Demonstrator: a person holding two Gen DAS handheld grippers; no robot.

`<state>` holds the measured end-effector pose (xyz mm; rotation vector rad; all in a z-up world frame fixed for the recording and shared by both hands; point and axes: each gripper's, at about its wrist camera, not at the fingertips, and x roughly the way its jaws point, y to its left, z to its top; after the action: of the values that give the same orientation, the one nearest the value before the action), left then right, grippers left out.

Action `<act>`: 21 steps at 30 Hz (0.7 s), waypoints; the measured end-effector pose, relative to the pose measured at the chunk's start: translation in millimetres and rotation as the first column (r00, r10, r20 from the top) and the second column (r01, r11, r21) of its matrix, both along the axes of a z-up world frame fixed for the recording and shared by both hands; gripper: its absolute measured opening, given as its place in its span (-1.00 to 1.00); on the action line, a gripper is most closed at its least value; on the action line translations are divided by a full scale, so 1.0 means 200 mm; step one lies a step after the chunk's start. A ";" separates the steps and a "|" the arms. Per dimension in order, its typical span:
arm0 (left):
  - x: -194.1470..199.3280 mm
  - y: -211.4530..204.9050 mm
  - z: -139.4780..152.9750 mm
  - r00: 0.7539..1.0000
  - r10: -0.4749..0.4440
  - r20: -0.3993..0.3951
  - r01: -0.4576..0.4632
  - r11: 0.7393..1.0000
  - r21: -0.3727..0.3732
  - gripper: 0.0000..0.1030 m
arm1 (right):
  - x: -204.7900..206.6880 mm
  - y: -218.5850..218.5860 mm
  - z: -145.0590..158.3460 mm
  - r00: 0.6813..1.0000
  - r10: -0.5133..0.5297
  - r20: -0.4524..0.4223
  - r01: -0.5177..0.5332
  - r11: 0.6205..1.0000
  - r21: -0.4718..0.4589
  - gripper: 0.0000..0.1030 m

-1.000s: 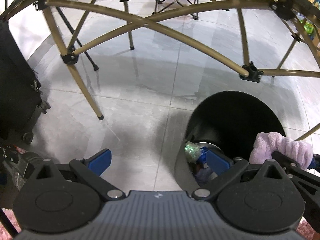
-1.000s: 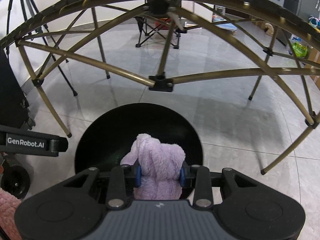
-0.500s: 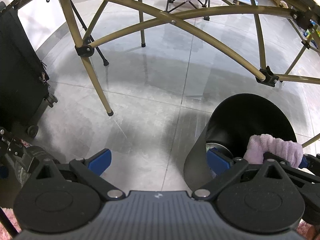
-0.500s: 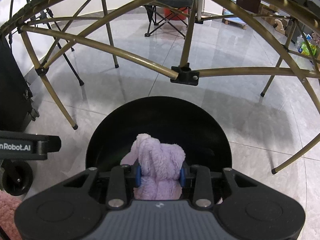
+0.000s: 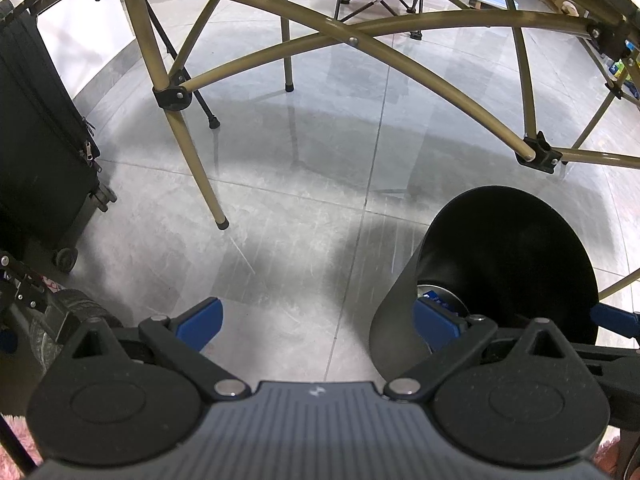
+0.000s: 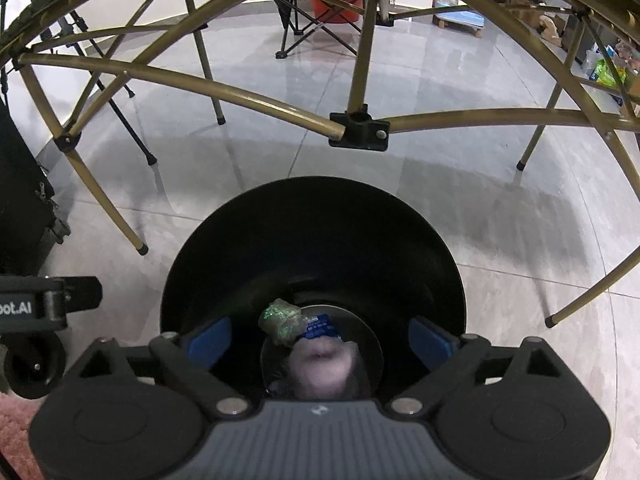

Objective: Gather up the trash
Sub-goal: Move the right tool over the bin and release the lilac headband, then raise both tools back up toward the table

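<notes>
A black round bin (image 6: pixel 312 216) stands on the grey tiled floor right under my right gripper (image 6: pixel 320 340). Its jaws are opening wide, and nothing is between the blue pads (image 6: pixel 210 340). A purple fluffy cloth (image 6: pixel 320 372) lies at the bottom of the bin beside a green crumpled wrapper (image 6: pixel 280 322) and a blue packet (image 6: pixel 320 326). In the left wrist view my left gripper (image 5: pixel 318 322) stands open and empty beside the bin (image 5: pixel 508 248), its right pad at the bin's rim. One blue finger of the right gripper (image 5: pixel 612 318) shows at the far right.
Gold folding-frame tubes (image 5: pixel 192 172) cross above and stand on the floor around the bin. A black wheeled suitcase (image 5: pixel 36 152) is at the left. A folding chair (image 6: pixel 320 12) stands at the back. A pink rug corner (image 6: pixel 16 432) lies at the lower left.
The right gripper has opened and let go of the purple fluffy cloth, which now lies inside the bin. The left gripper has stayed open.
</notes>
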<state>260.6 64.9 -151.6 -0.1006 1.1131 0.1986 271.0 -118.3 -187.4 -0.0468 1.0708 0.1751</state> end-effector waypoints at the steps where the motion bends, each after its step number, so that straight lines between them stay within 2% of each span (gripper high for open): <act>1: 0.00 0.00 0.00 1.000 0.000 0.000 0.000 1.000 0.000 1.00 | 0.00 0.00 0.00 1.000 -0.003 -0.003 0.003 1.000 -0.002 0.87; 11: -0.01 0.01 0.02 1.000 -0.006 0.016 0.006 1.000 -0.017 1.00 | 0.01 -0.01 0.00 1.000 -0.008 -0.015 0.008 1.000 0.002 0.99; 21: -0.05 0.00 0.15 0.994 -0.004 0.111 0.007 1.000 -0.024 1.00 | -0.05 -0.05 0.12 0.998 -0.007 0.063 0.004 0.999 0.043 0.99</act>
<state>250.8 64.3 -121.7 -0.1288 1.0051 0.1726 261.9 -129.2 -162.5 -0.0102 1.0037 0.1904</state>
